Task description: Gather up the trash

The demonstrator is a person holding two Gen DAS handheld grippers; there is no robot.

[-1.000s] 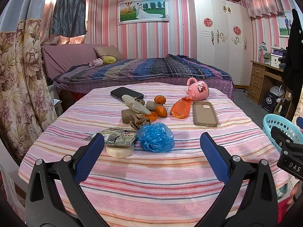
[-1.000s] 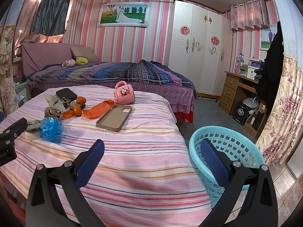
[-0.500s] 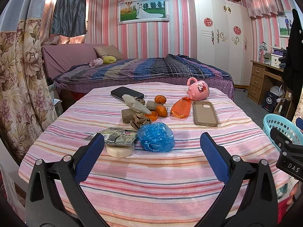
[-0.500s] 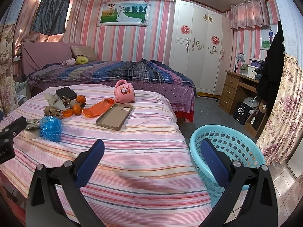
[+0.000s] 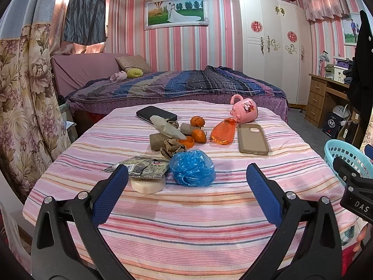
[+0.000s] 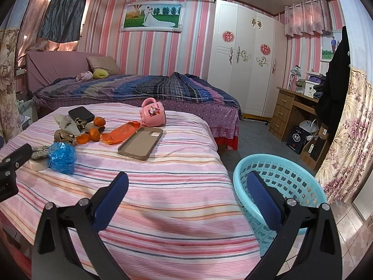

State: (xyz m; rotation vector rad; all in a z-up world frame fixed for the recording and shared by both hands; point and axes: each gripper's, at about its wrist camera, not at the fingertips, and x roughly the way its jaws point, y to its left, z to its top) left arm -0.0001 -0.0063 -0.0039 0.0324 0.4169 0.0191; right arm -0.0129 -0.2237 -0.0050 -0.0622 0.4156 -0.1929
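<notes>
Striped bed (image 5: pixel 186 221), contents listed left to right, left wrist view.

- Left gripper (image 5: pixel 186 182): at 6 o'clock, above the near edge of the bed, fingers spread wide, nothing between them.
- Wrapper (image 5: pixel 144 166): grey-green foil packet, lying over a white disc (image 5: pixel 148 185), at 10 o'clock from the gripper.
- Phone (image 5: pixel 156 114): black, far side, 11 o'clock.
- Tubes (image 5: pixel 158 140): cardboard rolls with crumpled brown paper (image 5: pixel 171 148) and a pale paper wad (image 5: pixel 166 127), heaped together mid-bed.
- Blue bag (image 5: pixel 192 168): crumpled plastic, just right of the wrapper, at 12 o'clock, nearest the gripper.
- Peels (image 5: pixel 198 128): orange fruit scraps and an orange cap (image 5: pixel 186 142), behind the blue bag.
- Orange bag (image 5: pixel 222 131): flattened, touching the mug.
- Mug (image 5: pixel 244 109): pink, on its side, 1 o'clock.
- Case (image 5: pixel 253 138): tan phone case, right of the orange bag.
- Basket (image 6: pixel 279 182): turquoise, on the floor just off the bed's right edge, 3 o'clock.
- Right gripper (image 6: pixel 187 186): fingers released, empty, over the bed corner, its right finger in front of the basket.
</notes>
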